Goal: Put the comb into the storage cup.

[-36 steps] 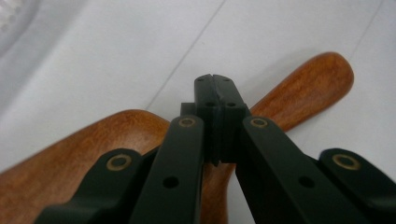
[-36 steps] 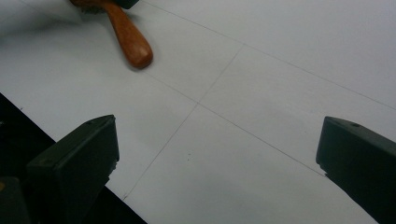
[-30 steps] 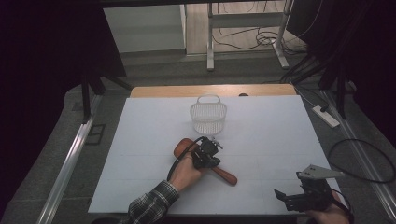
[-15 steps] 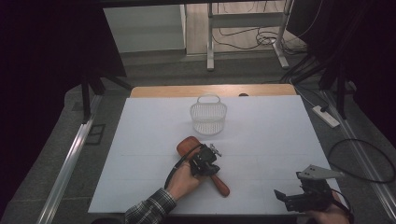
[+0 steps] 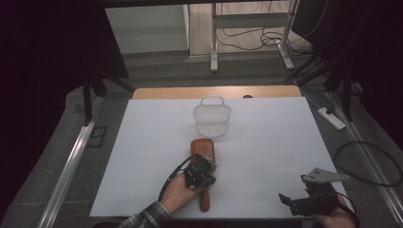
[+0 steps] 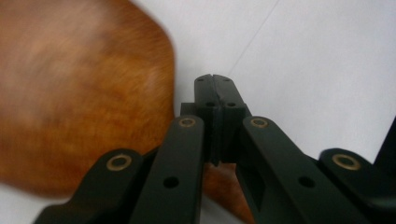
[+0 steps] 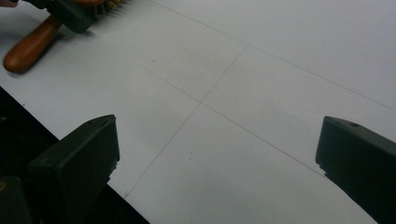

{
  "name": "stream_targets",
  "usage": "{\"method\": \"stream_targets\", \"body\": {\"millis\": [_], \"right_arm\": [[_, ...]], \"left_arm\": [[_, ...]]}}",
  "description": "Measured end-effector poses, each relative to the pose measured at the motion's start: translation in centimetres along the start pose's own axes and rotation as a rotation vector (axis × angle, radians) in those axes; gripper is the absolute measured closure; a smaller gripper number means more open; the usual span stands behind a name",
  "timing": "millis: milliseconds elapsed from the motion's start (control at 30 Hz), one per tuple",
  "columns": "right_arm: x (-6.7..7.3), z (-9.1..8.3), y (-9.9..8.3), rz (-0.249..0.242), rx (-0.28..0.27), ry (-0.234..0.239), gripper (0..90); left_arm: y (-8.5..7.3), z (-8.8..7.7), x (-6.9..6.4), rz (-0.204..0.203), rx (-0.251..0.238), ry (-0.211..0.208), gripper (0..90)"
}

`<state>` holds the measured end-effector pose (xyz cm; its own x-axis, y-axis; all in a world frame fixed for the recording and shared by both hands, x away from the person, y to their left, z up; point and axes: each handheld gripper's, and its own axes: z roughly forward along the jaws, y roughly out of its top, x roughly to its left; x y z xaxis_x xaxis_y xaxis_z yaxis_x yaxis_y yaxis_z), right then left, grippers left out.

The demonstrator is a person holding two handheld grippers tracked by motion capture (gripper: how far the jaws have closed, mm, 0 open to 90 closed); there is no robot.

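Tongs first: the left tongs are pressed together with nothing between the jaws, the tips lying against the white surface just beside the rounded head of a wooden hairbrush. Judging from this, the work in hand is nudging or turning the brush with shut tips rather than picking it up, and no grip has yet been made. A pickup would call for spreading the jaws and bringing them across the handle or the head's edge.

The brush is warm reddish-brown wood with visible grain, smooth and glossy: a broad oval head at twelve o'clock from the left tongs, and a tapering round handle running back toward six o'clock. Pale bristles show along one side in the right gripper view.

The right tongs stand spread wide and empty over the surface's near corner at about four o'clock from the brush, well apart from it.

Farther out, at twelve o'clock, a small white basket of fine mesh stands upright with a looped handle. The surface is matte white sheet with faint ruled lines.
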<state>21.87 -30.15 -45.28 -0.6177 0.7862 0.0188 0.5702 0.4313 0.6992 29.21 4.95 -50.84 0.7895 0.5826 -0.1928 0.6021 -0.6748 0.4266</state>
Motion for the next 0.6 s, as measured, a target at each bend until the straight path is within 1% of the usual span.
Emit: {"method": "stream_targets", "body": {"millis": [67, 133, 200, 233, 300, 433, 533, 600], "right_arm": [[0.0, 0.0, 0.0, -0.001, 0.000, 0.000, 0.0], [0.0, 0.0, 0.0, -0.001, 0.001, -0.001, 0.0], [0.0, 0.0, 0.0, -0.001, 0.003, -0.001, 0.0], [0.0, 0.0, 0.0, -0.001, 0.002, -0.001, 0.0], [0.1, 0.1, 0.0, -0.003, 0.003, -0.002, 0.0], [0.1, 0.1, 0.1, 0.001, 0.004, -0.003, 0.0], [0.1, 0.1, 0.1, 0.000, 0.005, -0.003, 0.0], [0.1, 0.1, 0.1, 0.000, 0.006, -0.003, 0.0]], "left_arm": [[-0.6, -0.2, 0.2, -0.013, 0.009, -0.005, 89.1], [-1.3, -0.4, 0.5, -0.020, 0.020, 0.001, 89.1], [-1.5, -0.6, 0.7, -0.024, 0.025, 0.004, 89.1], [-2.1, -0.8, 0.9, -0.032, 0.032, 0.008, 89.1], [-2.6, -1.1, 1.3, -0.045, 0.030, 0.003, 89.1], [-3.8, -1.7, 2.0, -0.056, 0.029, 0.008, 89.1], [-4.2, -1.9, 2.2, -0.062, 0.028, 0.007, 89.1], [-4.5, -2.1, 2.3, -0.066, 0.030, 0.013, 89.1]]}}
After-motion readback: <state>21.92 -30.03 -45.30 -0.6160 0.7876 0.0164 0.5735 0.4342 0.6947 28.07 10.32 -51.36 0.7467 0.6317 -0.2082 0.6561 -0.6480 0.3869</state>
